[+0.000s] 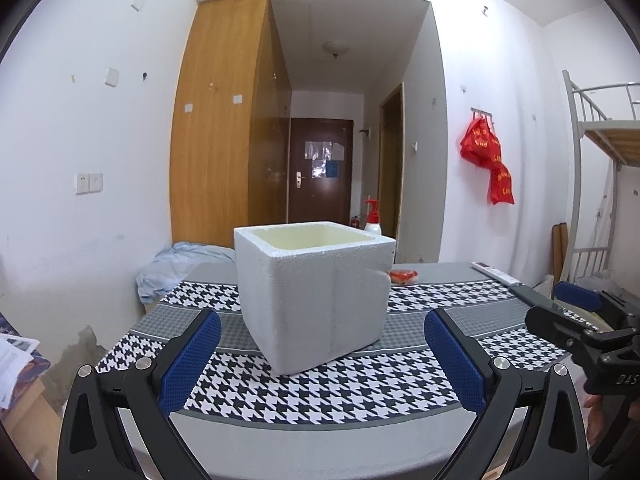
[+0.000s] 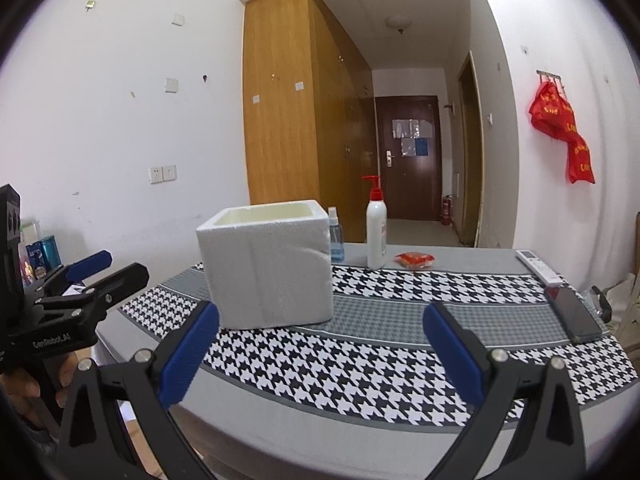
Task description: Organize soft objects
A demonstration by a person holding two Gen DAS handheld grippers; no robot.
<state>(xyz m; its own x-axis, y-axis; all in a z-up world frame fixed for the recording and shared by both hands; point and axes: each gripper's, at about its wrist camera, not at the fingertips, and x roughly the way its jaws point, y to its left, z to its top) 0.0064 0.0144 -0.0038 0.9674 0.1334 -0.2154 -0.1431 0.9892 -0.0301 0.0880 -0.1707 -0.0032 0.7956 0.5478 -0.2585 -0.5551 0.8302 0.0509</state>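
White foam box [image 1: 316, 292] stands upright at frame centre on the houndstooth tablecloth [image 1: 344, 384]; my left gripper [image 1: 322, 344] and right gripper [image 2: 320, 340] both gape wide, holding nothing.

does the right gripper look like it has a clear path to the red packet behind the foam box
Probably yes. The right gripper is open and empty, and the cloth between it and the red packet is bare. The foam box sits off to the left, and the pump bottle stands just left of the packet.
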